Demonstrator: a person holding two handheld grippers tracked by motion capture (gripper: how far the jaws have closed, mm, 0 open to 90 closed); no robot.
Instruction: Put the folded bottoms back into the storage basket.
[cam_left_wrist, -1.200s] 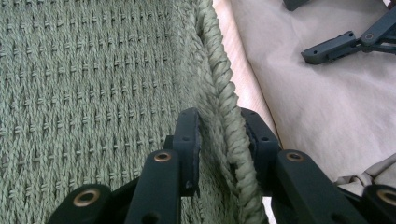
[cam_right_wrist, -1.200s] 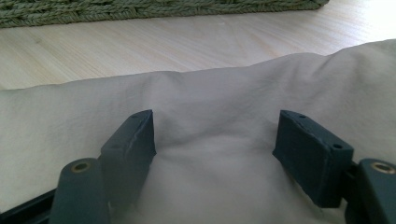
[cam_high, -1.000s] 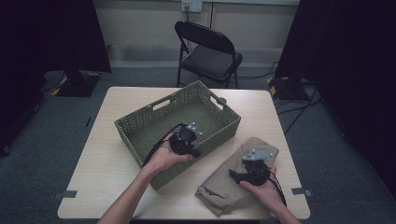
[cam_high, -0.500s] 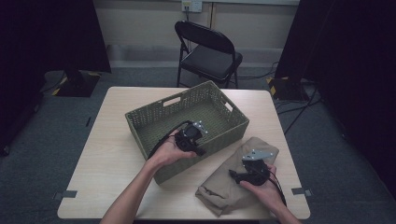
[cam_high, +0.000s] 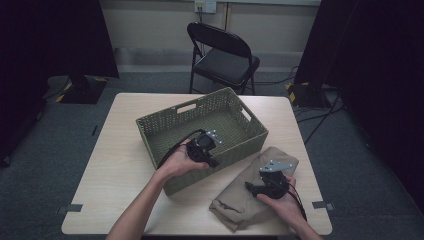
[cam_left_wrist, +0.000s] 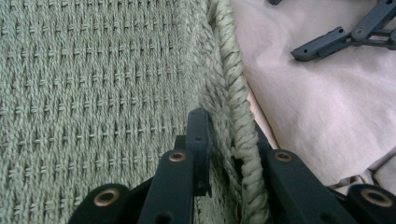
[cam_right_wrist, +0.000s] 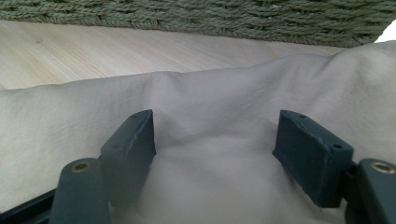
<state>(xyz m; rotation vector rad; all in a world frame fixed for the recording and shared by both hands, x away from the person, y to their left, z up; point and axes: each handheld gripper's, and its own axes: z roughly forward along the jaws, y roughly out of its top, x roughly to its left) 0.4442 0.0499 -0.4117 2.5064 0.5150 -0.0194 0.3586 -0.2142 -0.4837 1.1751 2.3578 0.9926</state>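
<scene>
At about nine o'clock from the cloth sits the woven green basket (cam_high: 200, 135), skewed on the surface (cam_high: 115, 165), its near long wall facing the person. The left gripper (cam_high: 202, 147) has that wall's braided rim (cam_left_wrist: 236, 116) between its jaws; they have just been closing and now pinch the rim, one jaw inside the basket and one outside. The weave looks stiff enough to hold its shape yet light, so a grip on the rim should drag or tip the whole basket, though a one-point hold near mid-wall will probably let it swivel. The braid gives a rough, non-slip bite.

Toward four o'clock from the basket, touching its near wall, lies the tan folded cloth (cam_high: 255, 192). The right gripper (cam_high: 270, 182) rests on top of it with jaws wide apart, pressed down against the fabric (cam_right_wrist: 210, 154) but not gathered on it. The cloth is soft and limp; it will likely sag and unfold if lifted by one layer, so a pinch on a raised ridge, or through the full folded thickness at an edge, seems safest.
</scene>
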